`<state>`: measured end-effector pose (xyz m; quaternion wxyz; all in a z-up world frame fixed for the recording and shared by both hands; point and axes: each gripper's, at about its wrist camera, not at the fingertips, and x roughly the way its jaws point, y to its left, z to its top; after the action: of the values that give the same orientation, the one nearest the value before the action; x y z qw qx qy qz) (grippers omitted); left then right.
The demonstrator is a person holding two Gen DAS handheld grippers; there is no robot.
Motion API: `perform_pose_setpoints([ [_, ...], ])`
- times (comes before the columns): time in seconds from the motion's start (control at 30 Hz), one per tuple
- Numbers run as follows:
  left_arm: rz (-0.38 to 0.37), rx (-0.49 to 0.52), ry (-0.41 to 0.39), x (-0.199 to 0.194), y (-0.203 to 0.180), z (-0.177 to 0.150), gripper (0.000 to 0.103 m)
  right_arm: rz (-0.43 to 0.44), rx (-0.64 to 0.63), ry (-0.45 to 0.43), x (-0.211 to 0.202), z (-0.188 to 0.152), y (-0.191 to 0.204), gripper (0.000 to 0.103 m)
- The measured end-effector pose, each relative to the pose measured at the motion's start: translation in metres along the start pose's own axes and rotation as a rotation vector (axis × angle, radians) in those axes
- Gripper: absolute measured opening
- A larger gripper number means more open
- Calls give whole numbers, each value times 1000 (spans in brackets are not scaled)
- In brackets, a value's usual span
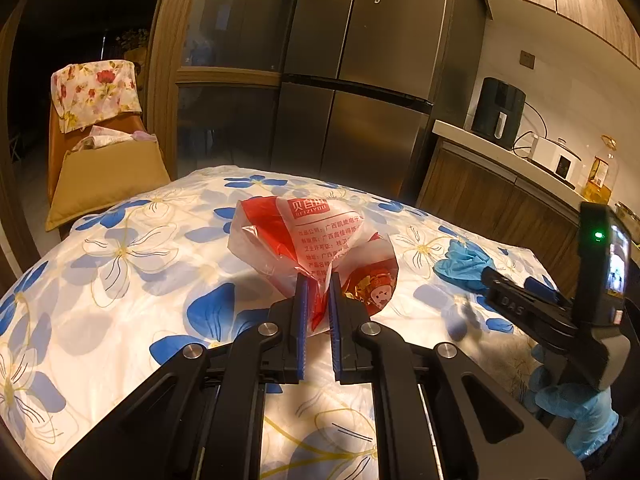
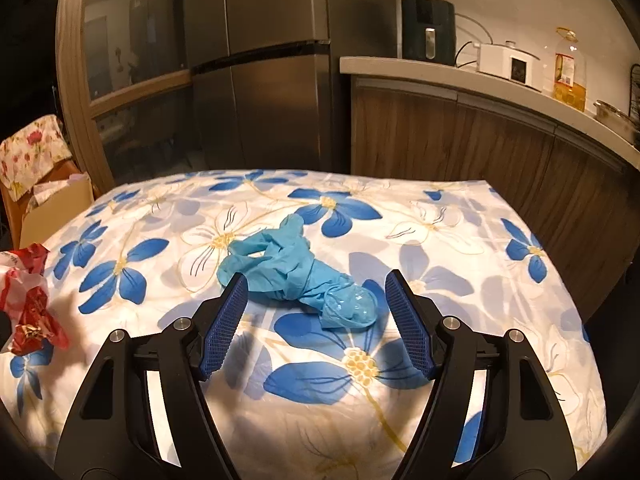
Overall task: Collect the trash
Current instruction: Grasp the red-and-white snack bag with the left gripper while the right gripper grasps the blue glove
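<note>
Left tool (image 1: pixel 318 280) pinches red wrapper (image 1: pixel 312 240); blue glove (image 2: pixel 288 268) lies between spread right tool (image 2: pixel 316 284).

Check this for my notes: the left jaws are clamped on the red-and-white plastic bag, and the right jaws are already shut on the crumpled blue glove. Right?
Not quite. The right gripper is open: in the right wrist view its jaws stand apart on either side of the blue glove, which lies on the floral tablecloth. The left gripper is indeed clamped on the red-and-white plastic bag.
</note>
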<state>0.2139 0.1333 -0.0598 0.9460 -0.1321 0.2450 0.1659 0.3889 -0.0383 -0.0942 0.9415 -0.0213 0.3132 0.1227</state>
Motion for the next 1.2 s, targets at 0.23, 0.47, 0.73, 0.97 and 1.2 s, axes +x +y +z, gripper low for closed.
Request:
perform_pose_setpoints([
  [0.23, 5, 0, 0, 1, -1, 0, 10, 4, 6, 67, 15, -2, -1, 50],
  [0.47, 21, -1, -6, -1, -1, -2, 10, 18, -6, 76, 17, -4, 1, 21],
  [0.73, 24, -14, -2, -4, -2, -3, 10, 53, -1, 35, 7, -4, 0, 3],
  [0.97, 23, -12, -7, -6, -3, -4, 10, 108, 32, -10, -12, -6, -7, 2],
  [1.2, 0, -32, -3, -5, 4, -2, 9, 129, 35, -44, -38, -12, -7, 2],
])
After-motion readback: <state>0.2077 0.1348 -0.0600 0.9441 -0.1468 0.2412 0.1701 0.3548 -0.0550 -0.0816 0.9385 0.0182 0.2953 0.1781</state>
